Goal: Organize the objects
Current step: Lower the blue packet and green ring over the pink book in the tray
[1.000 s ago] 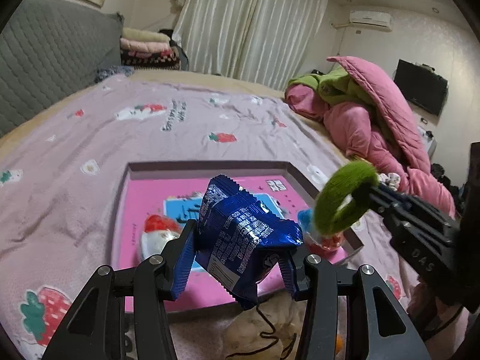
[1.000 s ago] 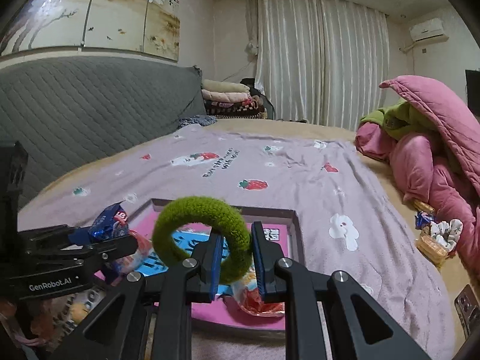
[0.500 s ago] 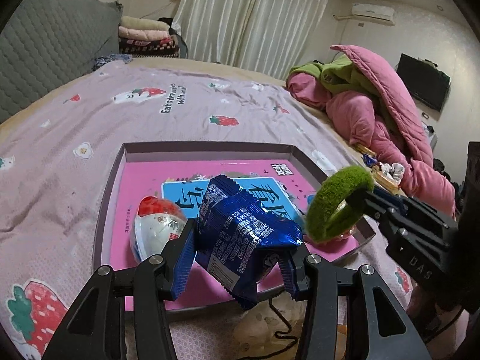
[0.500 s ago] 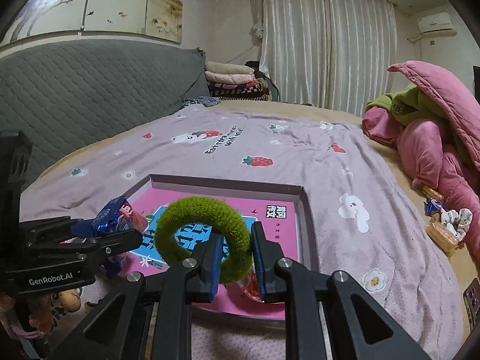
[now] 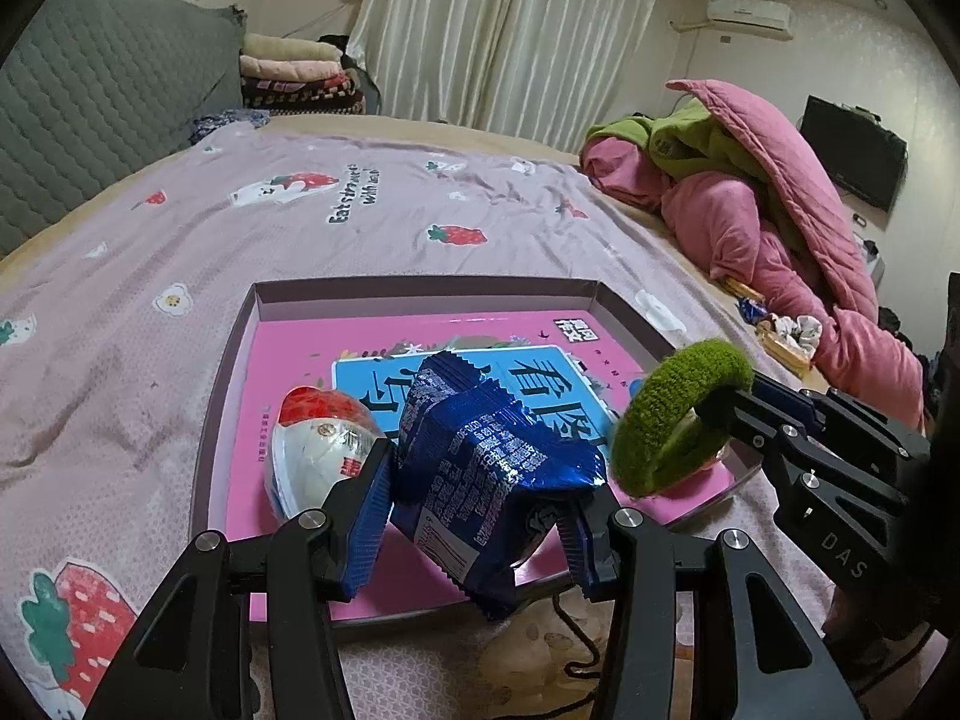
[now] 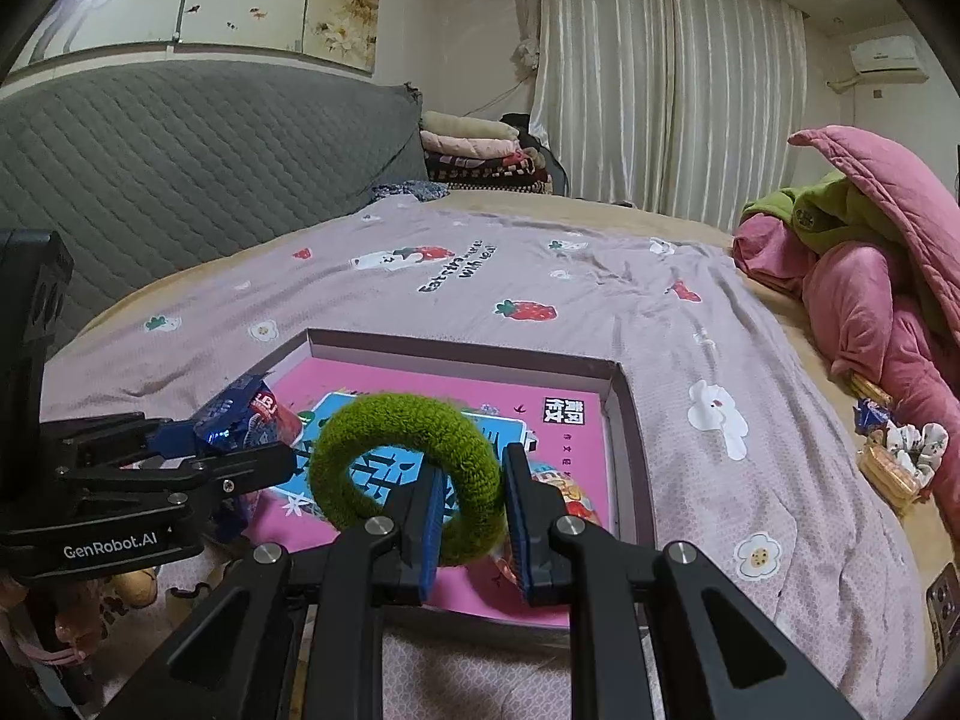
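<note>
Blue crinkled snack packet [image 5: 492, 474] sits clamped in the left gripper [image 5: 474, 516] above the shallow tray's [image 5: 420, 294] near edge; the right gripper [image 6: 474, 510] pinches a green fuzzy scrunchie [image 6: 408, 468] over the tray's near right corner.

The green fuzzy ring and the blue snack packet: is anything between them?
No. In the left wrist view the green ring hangs just right of the blue packet, with only a narrow gap showing the pink book in the tray below.
</note>
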Tool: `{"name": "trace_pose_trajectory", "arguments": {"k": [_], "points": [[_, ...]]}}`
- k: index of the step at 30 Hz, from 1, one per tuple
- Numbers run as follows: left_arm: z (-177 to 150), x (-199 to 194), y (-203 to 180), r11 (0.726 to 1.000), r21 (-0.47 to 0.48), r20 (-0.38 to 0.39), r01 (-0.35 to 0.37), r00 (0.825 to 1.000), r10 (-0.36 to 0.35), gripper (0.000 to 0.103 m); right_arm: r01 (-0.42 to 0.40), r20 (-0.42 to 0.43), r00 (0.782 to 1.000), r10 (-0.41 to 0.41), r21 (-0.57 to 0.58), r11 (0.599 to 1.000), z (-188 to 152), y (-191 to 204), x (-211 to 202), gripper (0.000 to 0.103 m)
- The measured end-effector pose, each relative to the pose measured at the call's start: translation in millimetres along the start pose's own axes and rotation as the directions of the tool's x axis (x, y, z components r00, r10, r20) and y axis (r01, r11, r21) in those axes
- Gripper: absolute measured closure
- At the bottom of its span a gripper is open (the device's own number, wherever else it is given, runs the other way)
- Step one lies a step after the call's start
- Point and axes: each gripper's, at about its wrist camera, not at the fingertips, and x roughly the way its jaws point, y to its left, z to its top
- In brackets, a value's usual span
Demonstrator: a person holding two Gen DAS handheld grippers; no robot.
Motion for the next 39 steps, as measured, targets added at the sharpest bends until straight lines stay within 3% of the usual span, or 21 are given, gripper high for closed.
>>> {"name": "trace_pose_trajectory", "arguments": {"k": [19, 39], "points": [[-10, 19, -14, 0.998, 0.055, -0.051, -0.017, 0.999, 0.02, 0.053, 0.07, -0.069, 0.995, -0.075, -0.083, 0.994, -7, 9, 13, 0.084], [-11, 36, -10, 0.997, 0.063, -0.094, -0.041, 0.994, 0.047, 0.053, 0.143, -0.068, 0.985, -0.158, -0.187, 0.972, -14, 26, 26, 0.084]]}}
